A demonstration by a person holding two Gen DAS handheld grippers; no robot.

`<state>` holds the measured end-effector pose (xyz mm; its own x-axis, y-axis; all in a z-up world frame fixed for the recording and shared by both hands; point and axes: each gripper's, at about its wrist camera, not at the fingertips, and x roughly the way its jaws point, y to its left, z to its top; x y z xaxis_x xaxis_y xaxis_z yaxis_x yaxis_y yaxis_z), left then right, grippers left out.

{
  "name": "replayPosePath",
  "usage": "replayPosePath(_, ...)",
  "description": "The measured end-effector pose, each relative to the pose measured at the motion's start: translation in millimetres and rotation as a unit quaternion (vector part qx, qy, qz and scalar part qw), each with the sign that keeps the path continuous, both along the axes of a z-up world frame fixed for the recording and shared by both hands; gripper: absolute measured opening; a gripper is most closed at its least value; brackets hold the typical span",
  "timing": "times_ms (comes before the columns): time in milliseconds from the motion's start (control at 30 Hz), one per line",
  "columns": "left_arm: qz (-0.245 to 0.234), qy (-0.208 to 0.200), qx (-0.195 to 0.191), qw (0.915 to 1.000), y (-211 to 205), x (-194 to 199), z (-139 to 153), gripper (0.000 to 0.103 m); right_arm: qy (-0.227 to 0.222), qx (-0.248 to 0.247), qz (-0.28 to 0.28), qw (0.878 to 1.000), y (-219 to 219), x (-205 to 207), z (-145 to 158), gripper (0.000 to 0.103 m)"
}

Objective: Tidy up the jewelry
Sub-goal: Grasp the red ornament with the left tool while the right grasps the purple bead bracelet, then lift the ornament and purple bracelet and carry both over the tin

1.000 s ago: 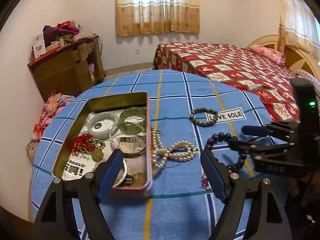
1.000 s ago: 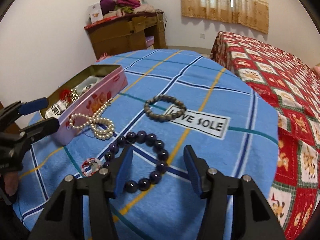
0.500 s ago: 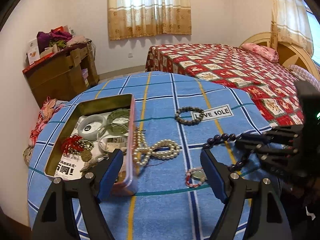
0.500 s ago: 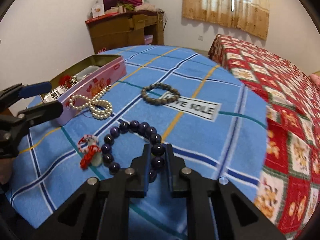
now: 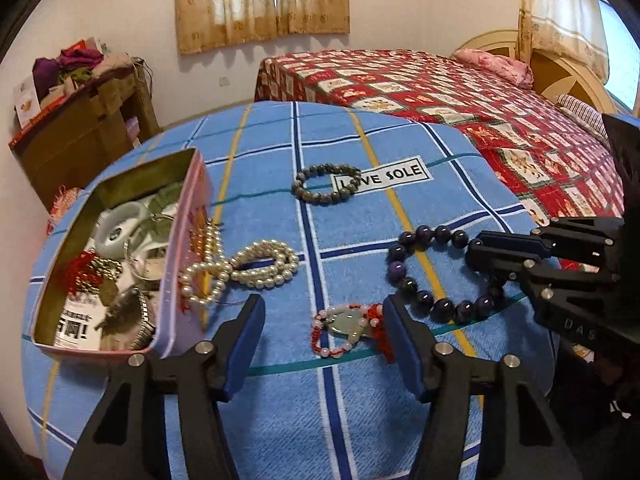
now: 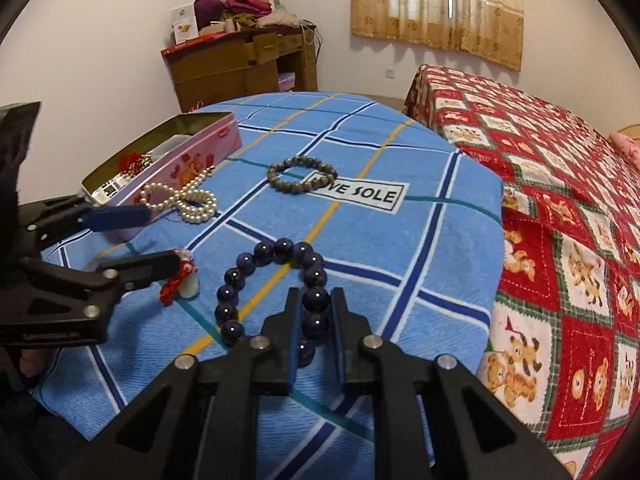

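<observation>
We see a round table under a blue checked cloth (image 5: 360, 400), soft and ribbed, with a white "LOVE SOLE" label (image 5: 384, 176) sewn on. On it lies a ring of big glossy dark purple beads (image 6: 276, 292). Our right gripper (image 6: 316, 316) points steeply down with its jaws pressed onto the beads on that ring's near side. Between the left gripper's (image 5: 324, 336) blue pads (image 5: 404, 344) lies a red cord bracelet (image 5: 344, 330) with pale beads and a smooth greenish stone, flat on the cloth. Those jaws are closing, and the pads do not touch it. The left gripper also tilts down toward the cloth.

A strand of round cream pearls (image 5: 240, 270) curls in a figure eight against the pink tin (image 5: 184, 280), a shallow rectangular box with a dull gold inside. It holds pale bangles, a metal watch band, a red tassel and printed paper. A dull grey-green bead bracelet (image 5: 326, 184) overlaps the label's left end.
</observation>
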<state>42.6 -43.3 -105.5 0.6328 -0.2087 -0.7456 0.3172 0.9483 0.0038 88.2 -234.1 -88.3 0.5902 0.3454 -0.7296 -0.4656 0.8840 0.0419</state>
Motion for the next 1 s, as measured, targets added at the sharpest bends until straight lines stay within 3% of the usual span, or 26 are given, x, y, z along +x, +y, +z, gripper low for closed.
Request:
replayPosePath(67, -0.003, 0.01, -0.008, 0.9999, 0.0, 0.9, -2.5, 0.057, 0.0, 0.0, 0.002, 1.0, 2.3, -0.4, -1.0, 0.016)
replayPosePath(167, -0.02, 0.029, -0.025, 0.999, -1.9, 2.6, -7.3, 0.041, 0.0, -0.001, 0.002, 1.0, 3.9, -1.0, -1.8, 0.016)
replayPosePath(300, -0.031, 0.041, -0.04, 0.9979, -1.3, 2.3, -10.4, 0.011, -0.005, 0.003, 0.001, 1.0, 5.4, -2.7, -0.5, 0.016)
replayPosePath(1000, 0.011, -0.023, -0.061, 0.9978, 29.8, -5.2, 30.2, 0.01, -0.045, 0.034, 0.035, 0.998, 28.8, -12.9, 38.5, 0.016)
